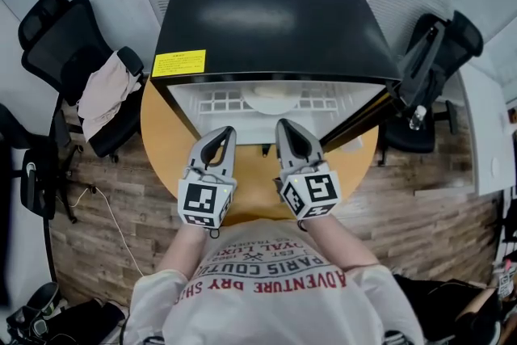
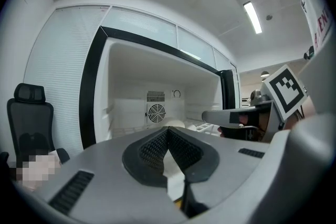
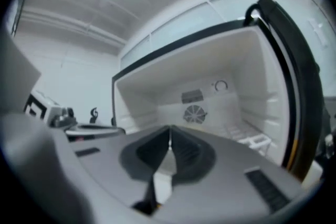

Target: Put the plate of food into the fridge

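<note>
I'm keeping both pairs of jaws pressed together with nothing between them. The left gripper (image 2: 168,131) and right gripper (image 3: 169,131) are hovering side by side over the front edge of the round table (image 1: 161,137), pointing into the open fridge (image 1: 275,20). The plate (image 1: 271,99) is lying straight ahead of both on the white shelf (image 1: 216,103), apart from the jaws; I can't make out its food. The door (image 1: 367,119) is standing open off the fridge's right front corner, nearer my right gripper, so I'm judging that hand suits shutting it.
</note>
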Motion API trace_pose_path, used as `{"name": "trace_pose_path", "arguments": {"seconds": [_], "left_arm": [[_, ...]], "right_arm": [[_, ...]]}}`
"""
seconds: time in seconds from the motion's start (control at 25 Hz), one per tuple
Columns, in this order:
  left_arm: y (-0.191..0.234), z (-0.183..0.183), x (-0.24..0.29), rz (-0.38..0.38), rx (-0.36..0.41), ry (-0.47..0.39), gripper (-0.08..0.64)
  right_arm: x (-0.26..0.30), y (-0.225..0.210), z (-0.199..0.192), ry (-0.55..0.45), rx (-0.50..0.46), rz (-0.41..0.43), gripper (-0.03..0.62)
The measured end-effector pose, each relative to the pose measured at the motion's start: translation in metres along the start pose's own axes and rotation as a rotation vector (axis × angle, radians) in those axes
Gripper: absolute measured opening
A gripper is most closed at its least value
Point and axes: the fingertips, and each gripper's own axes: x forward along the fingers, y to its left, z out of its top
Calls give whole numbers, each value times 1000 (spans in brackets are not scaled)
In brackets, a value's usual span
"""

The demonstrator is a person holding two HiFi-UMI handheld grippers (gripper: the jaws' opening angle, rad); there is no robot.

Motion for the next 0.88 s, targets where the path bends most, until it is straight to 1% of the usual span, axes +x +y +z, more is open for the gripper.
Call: {"name": "trace_pose_path", "arguments": {"seconds": [0.08,0.16,0.28,0.36,0.44,0.6,0.88], "left_arm": [[0,0,0,-1,1,0,26],[0,1,0,-1,2,-2,26],[0,2,0,-3,3,-9,26],[1,3,0,-8,-3,-14,26],[2,3,0,-9,-8,-18,26],[6,5,1,4,-5,-23,26],[6,17,-1,-8,24,-67,26]], "right_arm": [[-2,3,2,-11,-101,5,31],[-3,3,4,-19,-173,5,31],[-5,2,5,-30,-232,5,31],[-6,2,6,-39,-255,7,31],[-6,0,5,-38,-240,7,29],[-7,0,3,-16,-168,10,28],[-8,7,6,-6,-170,36,28]]}}
